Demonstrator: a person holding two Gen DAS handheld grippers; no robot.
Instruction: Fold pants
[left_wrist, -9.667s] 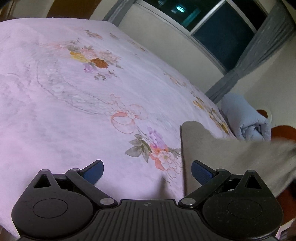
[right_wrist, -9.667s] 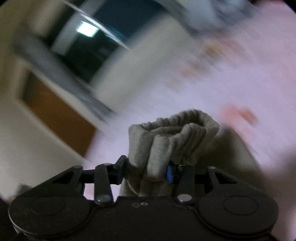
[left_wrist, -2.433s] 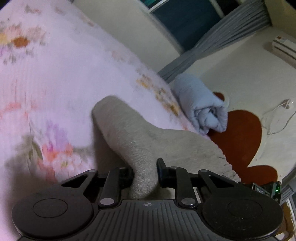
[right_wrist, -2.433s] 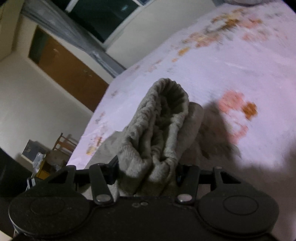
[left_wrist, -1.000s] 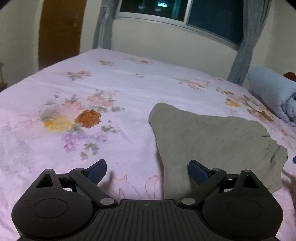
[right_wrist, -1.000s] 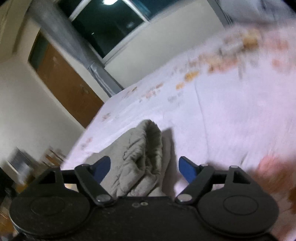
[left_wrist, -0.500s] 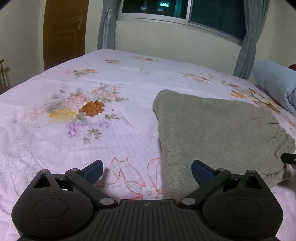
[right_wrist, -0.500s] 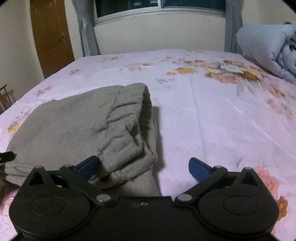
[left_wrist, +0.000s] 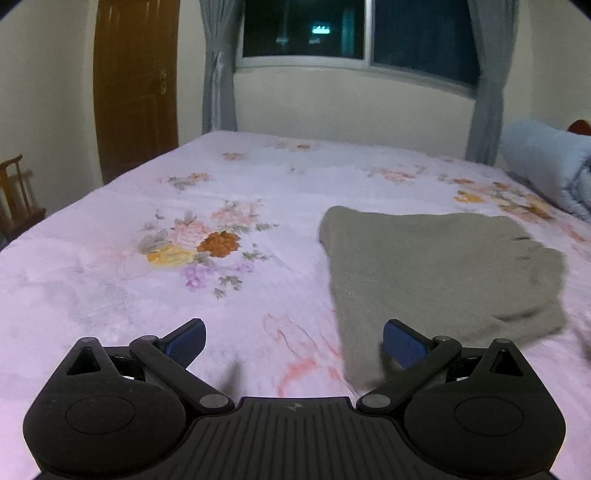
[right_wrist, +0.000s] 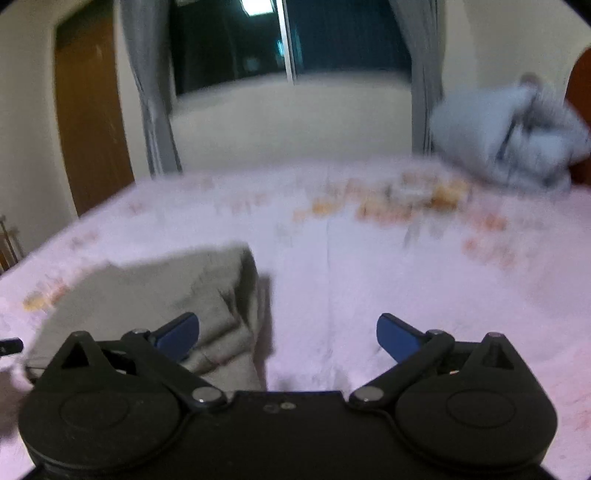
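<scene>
Grey-olive pants (left_wrist: 436, 273), plain, no print. Pale pink-lilac bedsheet (left_wrist: 110, 280) with floral pattern: orange, yellow, pink and purple blooms at 10 o'clock from pants. Light blue-grey blanket roll (left_wrist: 546, 166) at 2 o'clock. Grey curtains (left_wrist: 218, 74); brown wooden door (left_wrist: 135, 85); cream walls. Black gripper bodies, blue finger pads (left_wrist: 184, 341).
</scene>
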